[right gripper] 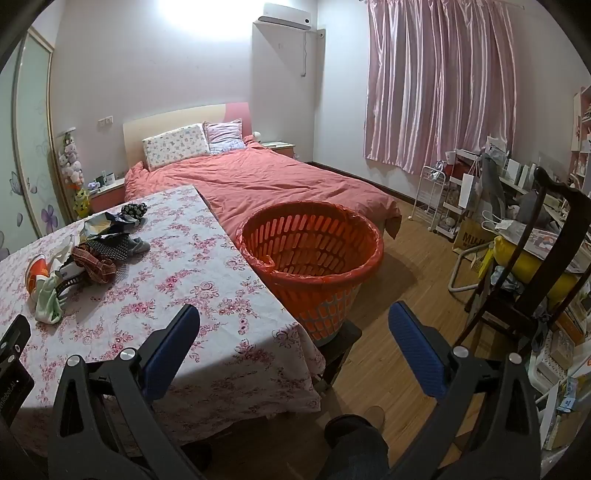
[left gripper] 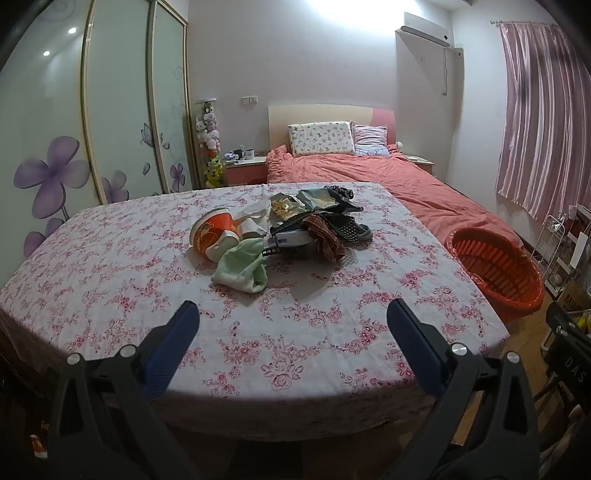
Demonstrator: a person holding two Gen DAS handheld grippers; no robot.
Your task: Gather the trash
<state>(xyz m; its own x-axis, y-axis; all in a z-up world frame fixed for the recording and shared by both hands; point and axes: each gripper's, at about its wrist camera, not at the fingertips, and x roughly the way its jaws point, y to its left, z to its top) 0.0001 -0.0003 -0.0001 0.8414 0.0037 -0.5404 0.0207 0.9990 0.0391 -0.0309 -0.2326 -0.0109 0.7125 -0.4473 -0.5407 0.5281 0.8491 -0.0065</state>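
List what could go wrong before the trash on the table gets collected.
1. Trash and clothing are tangled in one pile: grabbing a wrapper may drag along the green cloth or a sock.
2. The orange cup lies tipped; it may roll away or spill.
3. The basket stands off the table edge; dropped items could hit the floor.

Both views are moderately dim with a cool cast. Light comes from above: a blown-out white glare [left gripper: 365, 11] washes the wall at the top of each view, and two small ceiling spots reflect in the wardrobe doors [left gripper: 122, 103]. The table [left gripper: 110, 258] is evenly lit on top; its near edge falls into deep shadow. The pile of trash [left gripper: 273, 232] casts soft shadows toward the near edge. Fisheye distortion bows the wardrobe and curtain [right gripper: 436, 81], and black vignetting fills the corners. Focus is fairly sharp, slightly soft at the edges.
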